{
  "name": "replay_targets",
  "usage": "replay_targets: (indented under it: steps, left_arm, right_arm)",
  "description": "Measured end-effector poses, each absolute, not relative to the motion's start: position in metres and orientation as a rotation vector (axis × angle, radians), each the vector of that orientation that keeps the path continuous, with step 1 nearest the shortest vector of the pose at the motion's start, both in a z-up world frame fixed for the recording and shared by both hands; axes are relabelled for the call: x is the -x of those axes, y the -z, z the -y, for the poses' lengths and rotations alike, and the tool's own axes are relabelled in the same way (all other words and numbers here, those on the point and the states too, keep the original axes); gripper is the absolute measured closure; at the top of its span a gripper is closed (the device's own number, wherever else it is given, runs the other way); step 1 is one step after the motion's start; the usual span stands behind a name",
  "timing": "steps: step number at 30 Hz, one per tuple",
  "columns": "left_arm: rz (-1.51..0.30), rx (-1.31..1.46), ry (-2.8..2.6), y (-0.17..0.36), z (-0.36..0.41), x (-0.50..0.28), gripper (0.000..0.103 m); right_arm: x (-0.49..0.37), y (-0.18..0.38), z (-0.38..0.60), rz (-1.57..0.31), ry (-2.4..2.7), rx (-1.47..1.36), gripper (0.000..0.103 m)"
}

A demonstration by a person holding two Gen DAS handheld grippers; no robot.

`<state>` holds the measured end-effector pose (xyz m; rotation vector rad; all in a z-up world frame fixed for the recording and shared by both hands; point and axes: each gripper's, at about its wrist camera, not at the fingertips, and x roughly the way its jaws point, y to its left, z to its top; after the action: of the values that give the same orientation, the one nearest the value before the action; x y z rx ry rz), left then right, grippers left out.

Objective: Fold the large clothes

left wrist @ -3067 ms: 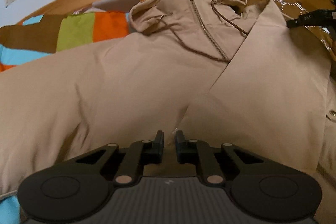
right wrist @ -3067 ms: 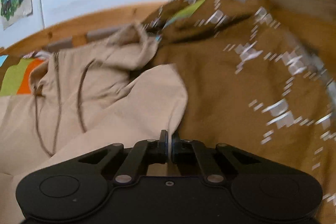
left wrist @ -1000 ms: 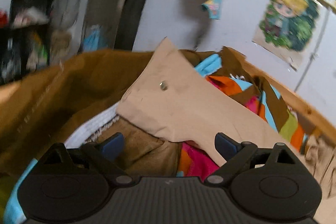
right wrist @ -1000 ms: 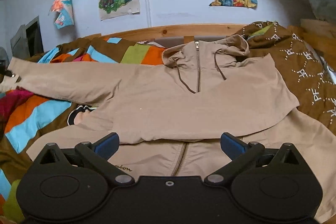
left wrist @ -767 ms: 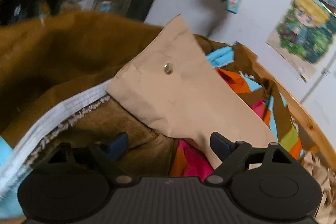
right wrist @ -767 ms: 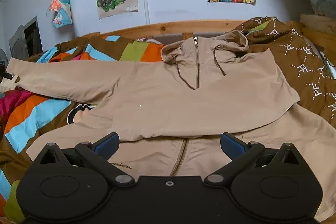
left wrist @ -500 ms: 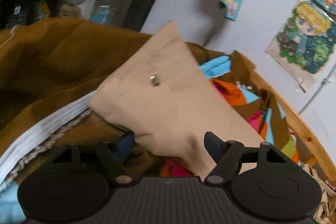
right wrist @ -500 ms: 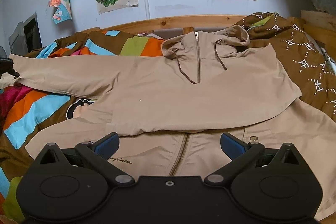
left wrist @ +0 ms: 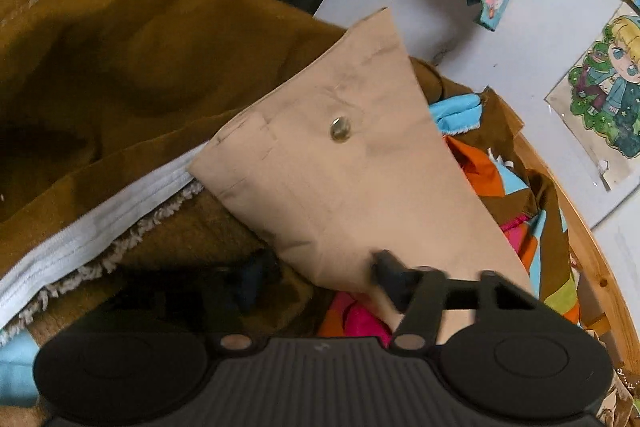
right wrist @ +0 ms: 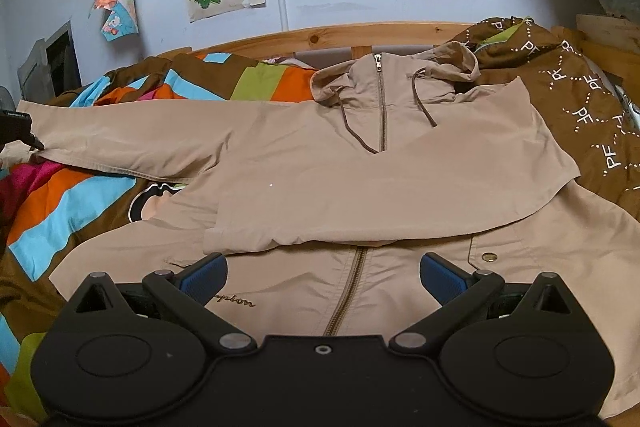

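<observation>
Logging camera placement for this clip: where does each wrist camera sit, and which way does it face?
Left wrist: on the left gripper, aimed down at the beige sleeve cuff; its closing jaws straddle the cuff's edge.
Right wrist: on the right gripper, open, facing the beige jacket and headboard.
Shared: that sleeve; the left gripper's tip shows at right view's edge.

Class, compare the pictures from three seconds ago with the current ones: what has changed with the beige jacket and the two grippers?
The right gripper let go of the sleeve it had pinched; that sleeve now lies folded across the beige jacket. The left gripper left the jacket's body for the other sleeve's cuff, and its fingers have just been closing around it. The jacket stays flat on the bed.
</observation>
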<state>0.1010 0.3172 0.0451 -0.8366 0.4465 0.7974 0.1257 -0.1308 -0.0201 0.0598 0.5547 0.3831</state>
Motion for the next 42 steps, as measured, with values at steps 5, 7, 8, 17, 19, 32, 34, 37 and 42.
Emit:
replay_targets:
  steps: [5, 7, 8, 17, 19, 32, 34, 37, 42]
  left_arm:
    - [-0.385, 0.846, -0.765, -0.05, -0.312, -0.094, 0.088]
    - [-0.366, 0.823, -0.753, -0.055, -0.305, -0.091, 0.09]
    - [-0.357, 0.799, -0.747, -0.059, -0.299, -0.09, 0.091]
    - [-0.366, 0.53, -0.68, -0.118, -0.256, -0.115, 0.092]
    - [-0.39, 0.516, -0.699, -0.126, -0.255, -0.12, 0.092]
    - [-0.528, 0.319, -0.712, -0.178, -0.196, -0.124, 0.092]
    - [-0.541, 0.294, -0.714, -0.188, -0.187, -0.129, 0.092]
    - [-0.549, 0.211, -0.723, -0.198, -0.171, -0.135, 0.092]
    - [-0.585, 0.128, -0.688, -0.21, -0.145, -0.139, 0.092]
  right_arm:
    - [-0.126, 0.02, 0.132, -0.556, -0.391, -0.059, 0.001]
    - [-0.126, 0.02, 0.132, -0.557, -0.393, -0.062, 0.001]
    - [-0.125, 0.02, 0.131, -0.557, -0.396, -0.062, 0.001]
    - [-0.121, 0.014, 0.131, -0.531, -0.4, -0.059, 0.001]
    - [-0.121, 0.012, 0.131, -0.527, -0.404, -0.06, 0.001]
    - [-0.117, -0.001, 0.142, -0.475, -0.404, -0.093, 0.001]
    - [-0.117, -0.002, 0.142, -0.472, -0.409, -0.095, 0.001]
    - [-0.115, -0.003, 0.143, -0.464, -0.411, -0.095, 0.001]
    - [-0.113, -0.009, 0.149, -0.443, -0.403, -0.109, 0.001]
